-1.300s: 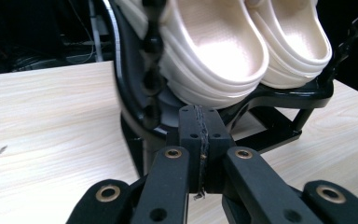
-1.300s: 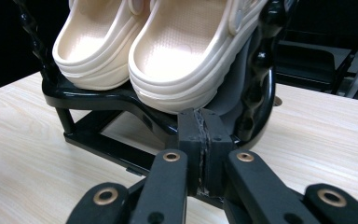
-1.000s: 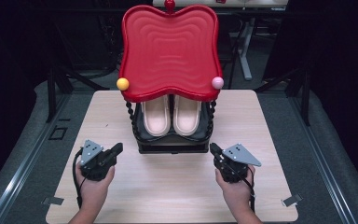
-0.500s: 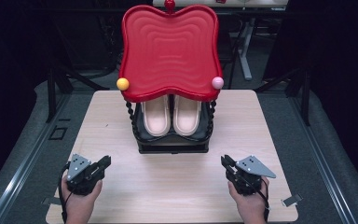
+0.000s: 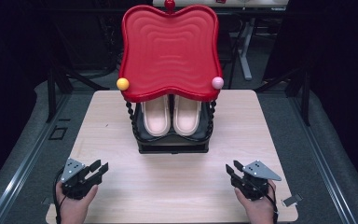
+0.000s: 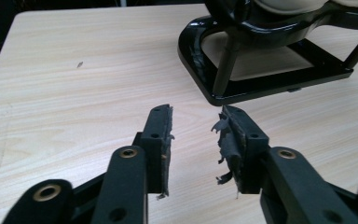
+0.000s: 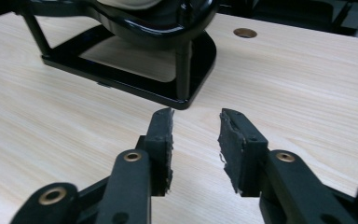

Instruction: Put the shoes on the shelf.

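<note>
A black two-tier rack [image 5: 172, 142] stands at the middle of the wooden table [image 5: 121, 121]. Its red wavy tray top [image 5: 170, 49] carries a yellow ball [image 5: 122, 84] and a pink ball [image 5: 217, 83] at the front corners. A pair of cream slippers [image 5: 172, 114] lies on the lower shelf, toes toward me. My left gripper [image 5: 98, 169] is open near the front left edge, holding nothing. My right gripper [image 5: 232, 169] is open near the front right edge, also holding nothing. The rack's black base [image 6: 261, 88] lies just beyond my left gripper [image 6: 195, 126], and the base [image 7: 135, 81] is also ahead of my right gripper [image 7: 195, 126].
A small round hole [image 7: 244, 32] is set in the tabletop past the rack on the right. Bare wood lies between the grippers and the rack. Dark floor, a metal rail [image 5: 23, 158] and furniture legs surround the table.
Both hands have drawn back toward the front edge of the table and spread outward, away from the rack. Both grippers stay open.
</note>
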Demonstrator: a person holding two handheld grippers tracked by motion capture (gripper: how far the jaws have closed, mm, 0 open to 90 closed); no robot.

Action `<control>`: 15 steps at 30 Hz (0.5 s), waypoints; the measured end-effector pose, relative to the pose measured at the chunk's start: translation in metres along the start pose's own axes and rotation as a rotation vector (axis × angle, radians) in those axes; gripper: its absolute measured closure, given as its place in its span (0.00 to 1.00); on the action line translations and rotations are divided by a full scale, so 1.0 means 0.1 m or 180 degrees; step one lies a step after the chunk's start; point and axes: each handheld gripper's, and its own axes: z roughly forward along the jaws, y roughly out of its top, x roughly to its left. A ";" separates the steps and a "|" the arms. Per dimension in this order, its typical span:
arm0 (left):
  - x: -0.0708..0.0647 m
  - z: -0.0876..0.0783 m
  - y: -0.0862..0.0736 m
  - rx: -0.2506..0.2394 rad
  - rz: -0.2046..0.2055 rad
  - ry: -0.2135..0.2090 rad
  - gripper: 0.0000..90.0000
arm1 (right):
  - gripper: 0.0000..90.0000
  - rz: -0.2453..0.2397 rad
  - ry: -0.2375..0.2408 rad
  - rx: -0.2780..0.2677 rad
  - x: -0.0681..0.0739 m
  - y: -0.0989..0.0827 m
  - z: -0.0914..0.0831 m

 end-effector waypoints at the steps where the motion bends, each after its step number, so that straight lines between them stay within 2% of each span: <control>1: 0.01 0.02 -0.01 0.0012 0.0003 0.0003 0.68 | 0.69 -0.0002 0.0002 0.0011 -0.01 -0.01 0.02; 5: 0.03 0.08 -0.06 0.0065 0.0050 0.0039 0.64 | 0.65 -0.0055 -0.0040 0.0016 -0.03 -0.06 0.07; 9: 0.07 0.13 -0.09 0.0092 0.0043 0.0043 0.59 | 0.62 -0.0138 -0.0058 0.0028 -0.05 -0.10 0.08; 14: 0.12 0.18 -0.10 0.0104 0.0078 0.0094 0.55 | 0.60 -0.0081 -0.0043 0.0089 -0.09 -0.15 0.13; 15: 0.13 0.18 -0.10 0.0103 0.0067 0.0096 0.55 | 0.60 -0.0113 -0.0054 0.0114 -0.10 -0.17 0.14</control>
